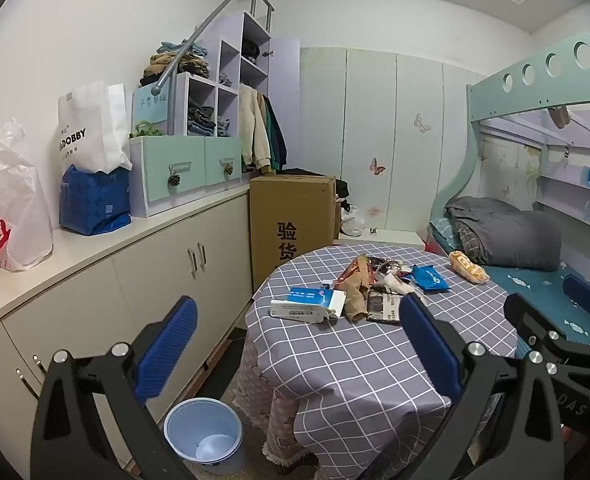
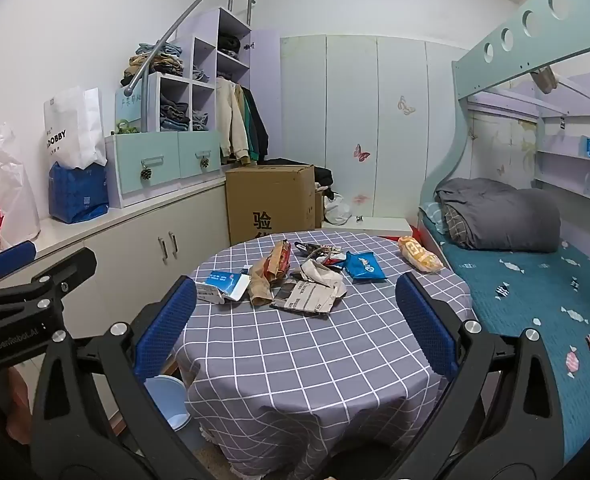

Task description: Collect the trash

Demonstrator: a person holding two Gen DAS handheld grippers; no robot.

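Trash lies on a round table with a grey checked cloth [image 1: 347,364] [image 2: 295,360]: a torn white-and-blue carton [image 1: 307,305] [image 2: 223,286], a brown crumpled wrapper [image 1: 355,284] [image 2: 267,276], a flattened printed paper [image 2: 309,298], a blue snack packet [image 1: 429,277] [image 2: 365,266] and a yellow packet [image 1: 468,266] [image 2: 420,255] at the table's far right edge. A light blue bin [image 1: 203,434] [image 2: 167,400] stands on the floor left of the table. My left gripper [image 1: 295,344] is open and empty, short of the table. My right gripper [image 2: 295,320] is open and empty above the near cloth.
A white cabinet run [image 1: 107,280] lines the left wall, with bags and drawers on top. A cardboard box [image 1: 291,220] stands behind the table. A bunk bed [image 2: 535,280] with a grey quilt is at the right. Each gripper shows at the edge of the other's view.
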